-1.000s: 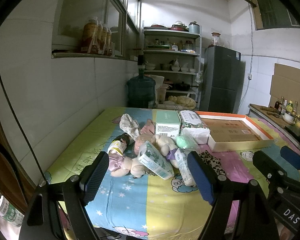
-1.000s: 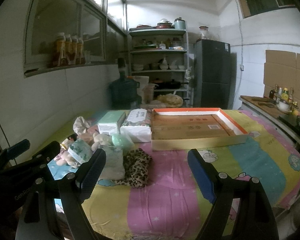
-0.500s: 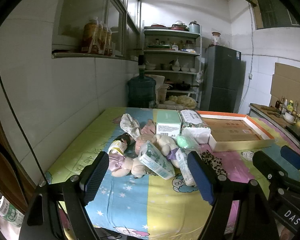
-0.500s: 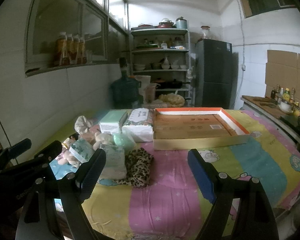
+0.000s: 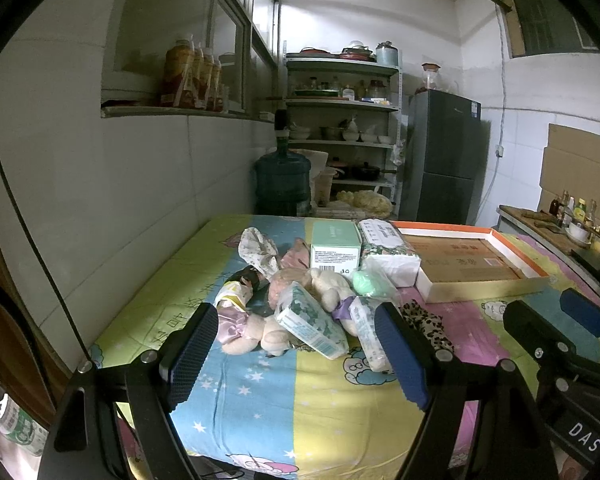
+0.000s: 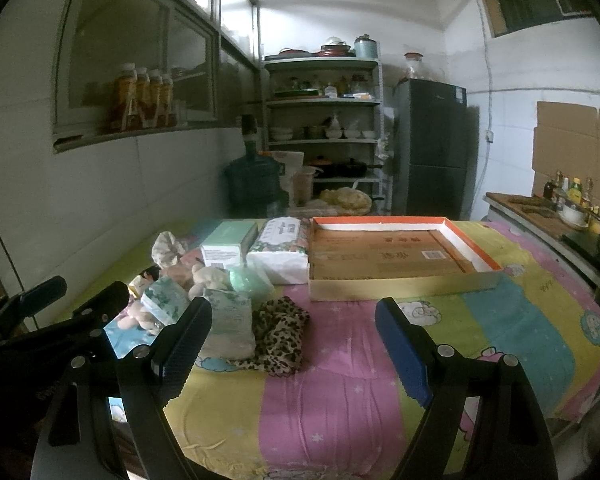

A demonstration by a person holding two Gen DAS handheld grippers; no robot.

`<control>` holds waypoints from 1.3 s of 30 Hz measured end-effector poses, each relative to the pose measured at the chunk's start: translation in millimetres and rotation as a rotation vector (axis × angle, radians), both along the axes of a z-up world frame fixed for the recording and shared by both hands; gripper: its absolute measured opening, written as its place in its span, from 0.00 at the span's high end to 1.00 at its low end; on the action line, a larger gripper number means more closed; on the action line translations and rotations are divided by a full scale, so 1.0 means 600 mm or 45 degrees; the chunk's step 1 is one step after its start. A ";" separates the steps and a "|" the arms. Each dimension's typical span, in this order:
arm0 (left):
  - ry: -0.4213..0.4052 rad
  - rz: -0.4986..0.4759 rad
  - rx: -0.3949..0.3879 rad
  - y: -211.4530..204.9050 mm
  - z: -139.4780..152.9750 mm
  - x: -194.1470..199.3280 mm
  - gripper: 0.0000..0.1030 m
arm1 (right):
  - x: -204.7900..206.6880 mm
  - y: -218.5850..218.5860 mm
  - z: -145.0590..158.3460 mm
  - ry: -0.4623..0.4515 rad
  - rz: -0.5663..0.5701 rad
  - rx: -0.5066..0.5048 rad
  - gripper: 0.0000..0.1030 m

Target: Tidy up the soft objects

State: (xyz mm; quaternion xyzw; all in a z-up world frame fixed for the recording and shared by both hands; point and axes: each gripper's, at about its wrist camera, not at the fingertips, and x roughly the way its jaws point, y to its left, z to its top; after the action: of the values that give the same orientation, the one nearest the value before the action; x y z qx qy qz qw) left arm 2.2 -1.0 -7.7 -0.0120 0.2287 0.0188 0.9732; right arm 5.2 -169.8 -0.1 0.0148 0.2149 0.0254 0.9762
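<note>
Soft things lie heaped on the left half of a table covered with a striped cartoon-print cloth (image 6: 332, 400); both grippers hang above its near edge, apart from everything on it. Left gripper (image 5: 296, 354) has its blue-padded fingers spread wide with nothing between them; right gripper (image 6: 294, 348) is likewise released and empty. Within the heap a cream plush toy with a purple ribbon (image 5: 328, 286) rests against a pink plush toy (image 5: 286, 284); a plastic-wrapped pack of green-patterned tissues (image 5: 312, 326) leans tilted over them, and a second, paler wrapped tissue pack (image 6: 230, 322) lies just beside it. A leopard-print cloth (image 6: 280, 334) is crumpled on the pink stripe, touching that paler pack. A pale floral fabric pouch (image 5: 258, 250) sits at the heap's far left; a mint-green item in clear wrap (image 5: 370, 284) lies near its right. Behind stand a mint-green cardboard box (image 5: 335, 244) and a floral-topped white tissue packet (image 5: 388, 250), side by side. Right of these lies a shallow orange-rimmed cardboard tray (image 6: 396, 286), flat on the cloth, with no soft thing inside it.
</note>
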 end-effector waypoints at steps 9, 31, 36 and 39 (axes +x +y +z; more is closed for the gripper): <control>0.002 0.000 -0.001 0.002 -0.002 0.000 0.22 | 0.000 0.001 0.000 -0.001 -0.003 0.001 0.17; -0.002 0.059 -0.059 0.060 -0.041 0.006 0.22 | 0.024 0.033 -0.026 0.072 0.096 0.017 0.17; 0.015 0.068 -0.086 0.088 -0.062 0.014 0.22 | 0.059 0.052 -0.046 0.120 0.174 0.014 0.17; 0.020 0.070 -0.103 0.104 -0.072 0.020 0.22 | 0.081 0.062 -0.059 0.144 0.231 0.020 0.17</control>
State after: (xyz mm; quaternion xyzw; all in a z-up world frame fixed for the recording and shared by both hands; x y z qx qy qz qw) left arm 14.0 61.4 -51.1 -0.0575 0.2366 0.0364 0.9692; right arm 54.1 -132.4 -35.4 0.0044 0.2699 0.1144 0.9561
